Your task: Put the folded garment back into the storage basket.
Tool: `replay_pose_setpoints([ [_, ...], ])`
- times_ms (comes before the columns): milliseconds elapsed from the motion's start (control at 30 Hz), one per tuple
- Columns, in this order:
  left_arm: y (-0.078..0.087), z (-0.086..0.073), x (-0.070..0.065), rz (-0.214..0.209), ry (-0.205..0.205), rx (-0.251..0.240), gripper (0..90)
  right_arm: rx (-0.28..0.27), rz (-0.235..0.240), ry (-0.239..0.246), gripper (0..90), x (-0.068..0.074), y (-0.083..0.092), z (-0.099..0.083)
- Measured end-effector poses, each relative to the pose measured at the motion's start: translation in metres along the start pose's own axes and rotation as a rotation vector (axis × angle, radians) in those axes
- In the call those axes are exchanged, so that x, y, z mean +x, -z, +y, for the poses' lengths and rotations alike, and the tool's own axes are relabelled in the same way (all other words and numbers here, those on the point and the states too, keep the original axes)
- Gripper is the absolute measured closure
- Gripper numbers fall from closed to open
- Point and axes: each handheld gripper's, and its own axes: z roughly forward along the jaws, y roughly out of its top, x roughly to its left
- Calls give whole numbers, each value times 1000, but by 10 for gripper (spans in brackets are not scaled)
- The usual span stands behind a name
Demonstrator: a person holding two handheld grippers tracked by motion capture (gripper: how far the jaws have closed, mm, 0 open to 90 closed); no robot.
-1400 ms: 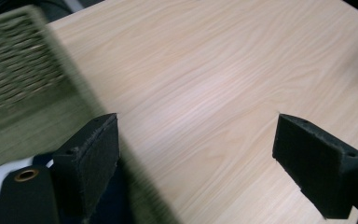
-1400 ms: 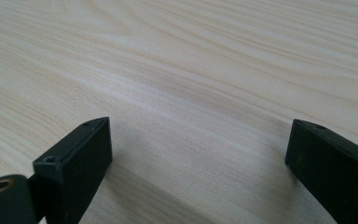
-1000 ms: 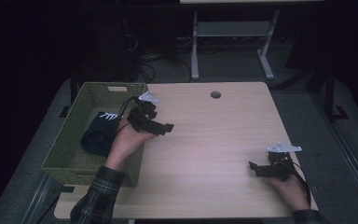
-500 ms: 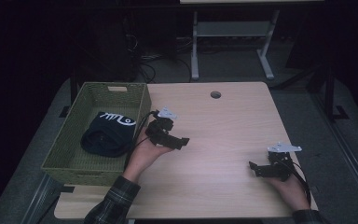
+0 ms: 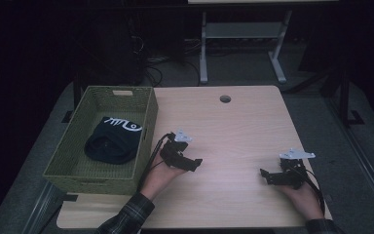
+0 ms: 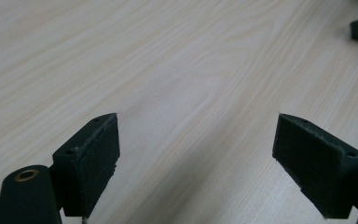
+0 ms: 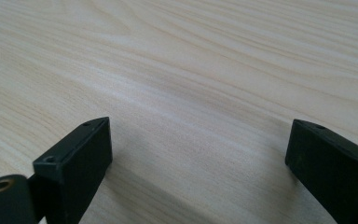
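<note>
While the dark cloth (image 5: 113, 141) with its white print lies bunched inside the basket (image 5: 68, 155), toward the basket's near half, the left gripper (image 5: 189, 163) hangs over the bare table (image 5: 233, 131) just beside the basket's right wall, its jaws spread wide with nothing between them. The right gripper (image 5: 269, 176) sits low, well away from the basket near the table's front right corner, jaws equally wide and empty. As I read it, the step in hand is drawing the left hand clear of the basket to a rest; done well, that means keeping the jaws apart, keeping the trailing cable off the basket's rim, and settling without bumping the wall. What the cloth is I cannot tell: it may be a hat or a folded garment, and the print is too small to read. The basket's near inner wall is hidden, and the room beyond the table is very dark.
</note>
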Motion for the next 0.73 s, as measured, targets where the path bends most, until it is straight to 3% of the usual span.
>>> replay_pose_setpoints([
  [333, -14, -22, -3, 24, -5, 35, 141, 0, 0, 0, 67, 0, 0, 0],
  [733, -24, -29, -5, 43, -34, 70, 134, 0, 0, 0, 67, 0, 0, 0],
])
